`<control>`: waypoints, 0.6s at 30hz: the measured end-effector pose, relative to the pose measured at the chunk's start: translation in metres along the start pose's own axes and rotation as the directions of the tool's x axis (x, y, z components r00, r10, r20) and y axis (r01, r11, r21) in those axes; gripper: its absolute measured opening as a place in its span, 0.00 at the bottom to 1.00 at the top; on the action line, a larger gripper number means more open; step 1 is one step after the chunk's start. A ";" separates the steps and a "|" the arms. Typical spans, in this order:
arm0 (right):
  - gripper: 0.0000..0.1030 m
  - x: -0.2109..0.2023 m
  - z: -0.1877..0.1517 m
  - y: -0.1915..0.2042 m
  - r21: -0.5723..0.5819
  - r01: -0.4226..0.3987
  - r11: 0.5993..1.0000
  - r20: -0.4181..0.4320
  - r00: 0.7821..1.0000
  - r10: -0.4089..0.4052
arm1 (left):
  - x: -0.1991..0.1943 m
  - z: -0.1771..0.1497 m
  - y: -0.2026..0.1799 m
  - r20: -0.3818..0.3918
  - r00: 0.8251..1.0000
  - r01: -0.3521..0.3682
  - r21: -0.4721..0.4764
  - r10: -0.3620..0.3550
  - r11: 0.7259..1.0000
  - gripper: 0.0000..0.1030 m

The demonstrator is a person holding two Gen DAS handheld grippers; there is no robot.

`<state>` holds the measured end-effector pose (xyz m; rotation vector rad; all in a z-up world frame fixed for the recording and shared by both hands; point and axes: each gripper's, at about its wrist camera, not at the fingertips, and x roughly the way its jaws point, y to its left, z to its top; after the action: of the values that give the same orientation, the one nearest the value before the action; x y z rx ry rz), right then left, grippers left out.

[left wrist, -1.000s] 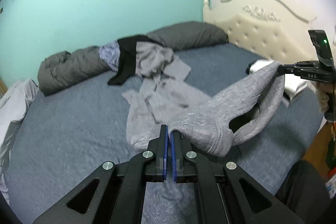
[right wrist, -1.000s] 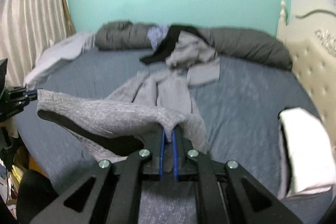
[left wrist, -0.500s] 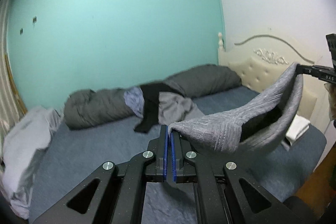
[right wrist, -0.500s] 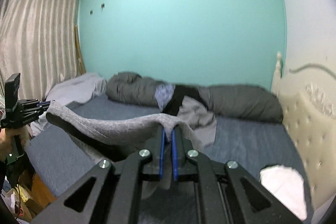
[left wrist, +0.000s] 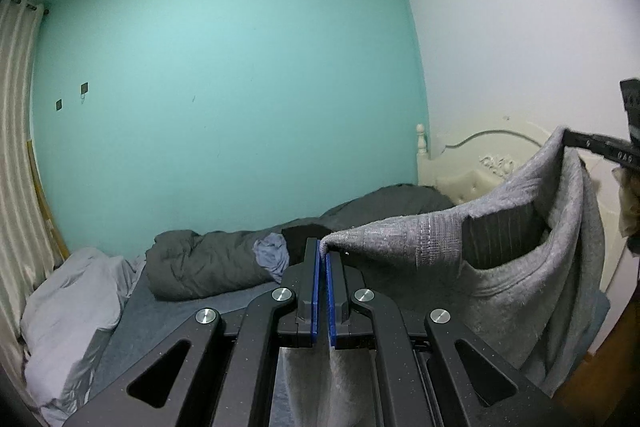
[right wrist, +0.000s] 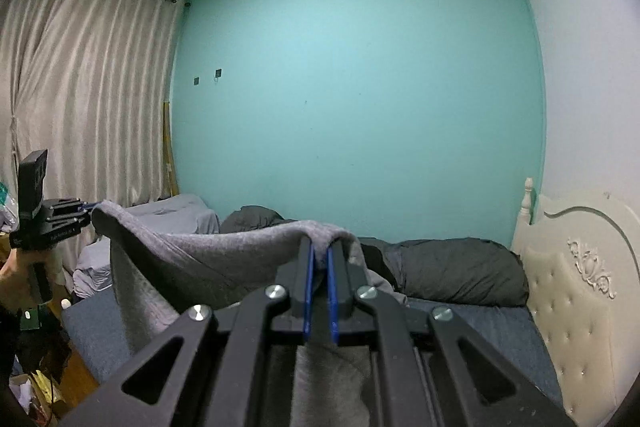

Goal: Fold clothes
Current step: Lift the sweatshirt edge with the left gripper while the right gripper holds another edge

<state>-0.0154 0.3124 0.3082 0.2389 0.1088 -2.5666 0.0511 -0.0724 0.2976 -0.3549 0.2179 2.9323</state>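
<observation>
Left claw (left wrist: 322, 259) clenched on one top edge of the grey knit sweater (left wrist: 404, 247); fabric pinched between the blue pads, more cloth hanging below the jaws. Right claw (right wrist: 319, 259) clenched on the other top edge, cloth bunched over and between its pads. Sweater is up in the air, spanned between the two claws above the bed (right wrist: 472, 311), top edge sagging a little in the middle, body draping down. Dark inner side shows through the opening in the left wrist view. In the right wrist view the left claw sits far left with a hand (right wrist: 16, 267) under it. On the bed behind: long dark grey duvet roll (left wrist: 208, 263) against the teal wall (left wrist: 224, 75), a bluish garment (left wrist: 272, 255) lying on it, pale bedding (left wrist: 68, 291) heaped at the left edge. Cream tufted headboard (right wrist: 576, 283) on the right, curtain (right wrist: 80, 99) on the left.
</observation>
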 end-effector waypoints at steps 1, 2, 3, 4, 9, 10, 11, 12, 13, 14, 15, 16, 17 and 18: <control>0.06 -0.003 -0.001 0.000 -0.004 -0.002 1.000 -0.003 1.000 0.002 | 0.000 -0.003 -0.002 -0.009 1.000 -0.001 0.005 0.001 1.000 0.02; 0.06 -0.005 -0.002 0.000 -0.006 -0.004 1.000 -0.008 1.000 0.004 | 0.000 -0.006 -0.004 -0.018 1.000 -0.003 0.010 0.003 1.000 0.02; 0.06 -0.002 -0.010 -0.002 -0.001 -0.007 1.000 -0.026 1.000 0.007 | 0.000 -0.009 -0.005 -0.027 1.000 -0.004 0.015 0.004 1.000 0.02; 0.06 0.002 -0.016 -0.005 0.013 -0.010 1.000 -0.044 0.999 0.011 | 0.006 -0.016 -0.007 -0.047 0.999 -0.002 0.016 0.003 1.000 0.02; 0.06 0.047 -0.076 -0.017 0.072 -0.011 0.997 -0.165 0.986 0.022 | 0.056 -0.067 -0.012 -0.154 0.988 0.011 0.008 -0.010 1.000 0.02; 0.06 0.058 -0.090 -0.019 0.084 -0.011 0.996 -0.194 0.981 0.027 | 0.068 -0.079 -0.013 -0.178 0.984 0.013 0.003 -0.012 1.000 0.02; 0.06 0.070 -0.105 -0.021 0.098 -0.010 0.995 -0.221 0.975 0.032 | 0.081 -0.094 -0.014 -0.203 0.979 0.013 0.001 -0.012 1.000 0.02; 0.06 0.083 -0.120 -0.023 0.115 -0.010 0.993 -0.245 0.969 0.039 | 0.095 -0.108 -0.015 -0.228 0.974 0.013 -0.001 -0.013 1.000 0.02; 0.06 0.097 -0.137 -0.026 0.134 -0.006 0.991 -0.271 0.962 0.043 | 0.109 -0.122 -0.013 -0.252 0.968 0.013 -0.010 -0.015 1.000 0.02; 0.06 0.108 -0.149 -0.028 0.144 -0.002 0.990 -0.292 0.955 0.044 | 0.124 -0.136 -0.012 -0.276 0.961 0.014 -0.018 -0.019 1.000 0.02; 0.06 0.119 -0.161 -0.030 0.154 0.003 0.988 -0.314 0.948 0.046 | 0.132 -0.145 -0.011 -0.291 0.957 0.012 -0.023 -0.018 1.000 0.02; 0.06 0.133 -0.174 -0.034 0.162 0.009 0.987 -0.340 0.939 0.047 | 0.144 -0.155 -0.010 -0.309 0.951 0.010 -0.026 -0.017 1.000 0.02; 0.06 0.146 -0.187 -0.037 0.170 0.015 0.985 -0.365 0.930 0.049 | 0.160 -0.168 -0.008 -0.332 0.943 0.012 -0.034 -0.023 0.999 0.02; 0.06 0.157 -0.194 -0.040 0.176 0.018 0.984 -0.379 0.924 0.051 | 0.168 -0.174 -0.007 -0.343 0.939 0.014 -0.039 -0.026 0.999 0.02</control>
<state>-0.1385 0.2888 0.0887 0.8058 0.0227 -2.4820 -0.0698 -0.0675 0.0882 -0.8717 0.2049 2.8364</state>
